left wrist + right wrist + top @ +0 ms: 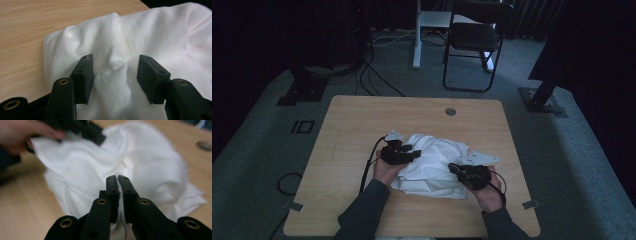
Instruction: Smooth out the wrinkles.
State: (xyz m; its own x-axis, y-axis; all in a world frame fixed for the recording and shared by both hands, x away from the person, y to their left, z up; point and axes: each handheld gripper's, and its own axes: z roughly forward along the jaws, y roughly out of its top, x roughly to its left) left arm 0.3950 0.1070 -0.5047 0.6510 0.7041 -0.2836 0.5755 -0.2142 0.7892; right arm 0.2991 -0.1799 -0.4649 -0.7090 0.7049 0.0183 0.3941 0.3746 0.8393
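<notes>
A white cloth (432,165) lies crumpled in a soft heap on the wooden bench (352,125), a bit nearer the person's side than the middle. It has lots of folds and bumps.

The right gripper (455,167) is at the right side of the heap. In the right gripper view its jaws are pressed together with a thin bit of the cloth (140,162) pinched between them. The right hand (487,192) holds it from below.

The left gripper (412,150) is at the left side of the heap, on top of the cloth. In the left gripper view its jaws stand wide apart, and a raised fold of the cloth (112,67) sits in the gap between them. The jaws are not squeezing it. The left hand (387,170) holds that gripper, and a black cable (368,162) trails from it across the bench.

Near the far edge of the bench is a small round hole (450,111). Behind the bench, on the grey floor (257,130), stands a black chair (474,40).
</notes>
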